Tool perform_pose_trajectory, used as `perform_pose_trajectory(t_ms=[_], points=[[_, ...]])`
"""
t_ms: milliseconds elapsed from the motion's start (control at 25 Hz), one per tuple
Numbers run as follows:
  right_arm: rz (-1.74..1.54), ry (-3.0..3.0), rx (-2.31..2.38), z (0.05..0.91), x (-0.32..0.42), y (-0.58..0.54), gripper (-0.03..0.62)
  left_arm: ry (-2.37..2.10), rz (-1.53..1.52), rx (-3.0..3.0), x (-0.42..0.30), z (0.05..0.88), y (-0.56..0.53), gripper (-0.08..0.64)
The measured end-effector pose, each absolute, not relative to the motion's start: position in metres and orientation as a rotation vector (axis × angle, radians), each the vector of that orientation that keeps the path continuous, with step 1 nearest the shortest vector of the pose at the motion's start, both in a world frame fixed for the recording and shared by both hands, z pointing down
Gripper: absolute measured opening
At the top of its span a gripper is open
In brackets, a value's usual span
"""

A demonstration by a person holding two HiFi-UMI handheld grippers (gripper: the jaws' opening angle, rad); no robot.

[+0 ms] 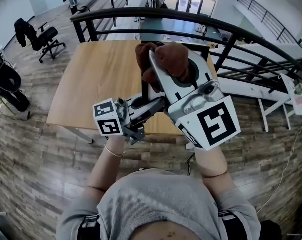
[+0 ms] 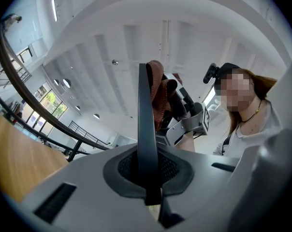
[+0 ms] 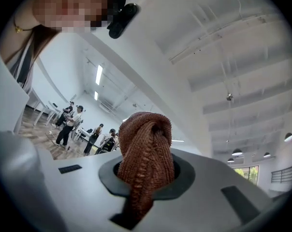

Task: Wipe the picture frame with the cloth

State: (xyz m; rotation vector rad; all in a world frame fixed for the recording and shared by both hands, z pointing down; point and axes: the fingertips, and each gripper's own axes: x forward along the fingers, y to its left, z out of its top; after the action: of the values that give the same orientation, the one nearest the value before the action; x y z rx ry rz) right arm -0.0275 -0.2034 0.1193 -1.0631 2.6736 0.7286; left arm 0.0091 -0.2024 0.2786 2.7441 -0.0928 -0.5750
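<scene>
I hold both grippers up over the wooden table (image 1: 96,79). In the left gripper view a thin dark picture frame (image 2: 146,129) stands edge-on, with my left gripper (image 2: 149,180) shut on its lower edge. In the head view the picture frame (image 1: 144,86) rises from the left gripper (image 1: 149,103). A brown knitted cloth (image 3: 145,151) is bunched in my right gripper (image 3: 144,180), which is shut on it. The cloth (image 1: 167,59) sits against the right side of the frame's top. From the left gripper's side the cloth (image 2: 159,98) and the right gripper (image 2: 188,123) show just behind the frame.
A black curved railing (image 1: 191,20) runs behind the table. A black office chair (image 1: 43,38) stands at the far left and a white table (image 1: 268,91) at the right. Several people (image 3: 71,122) stand far off in the hall.
</scene>
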Motion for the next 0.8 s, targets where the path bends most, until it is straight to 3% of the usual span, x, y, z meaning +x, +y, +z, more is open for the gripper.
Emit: perform_pose_trajectory(t_ms=[360, 800], points=[[1.077, 2.699, -1.332, 0.143, -0.040, -0.205, 0.046, -0.163, -0.541, 2.779, 0.011, 0.283, -0.191, 0.018], [1.020, 2.813, -1.306, 0.187, -0.051, -0.200, 0.046, -0.200, -0.546, 2.748, 0.004, 0.289, -0.195, 0.018]])
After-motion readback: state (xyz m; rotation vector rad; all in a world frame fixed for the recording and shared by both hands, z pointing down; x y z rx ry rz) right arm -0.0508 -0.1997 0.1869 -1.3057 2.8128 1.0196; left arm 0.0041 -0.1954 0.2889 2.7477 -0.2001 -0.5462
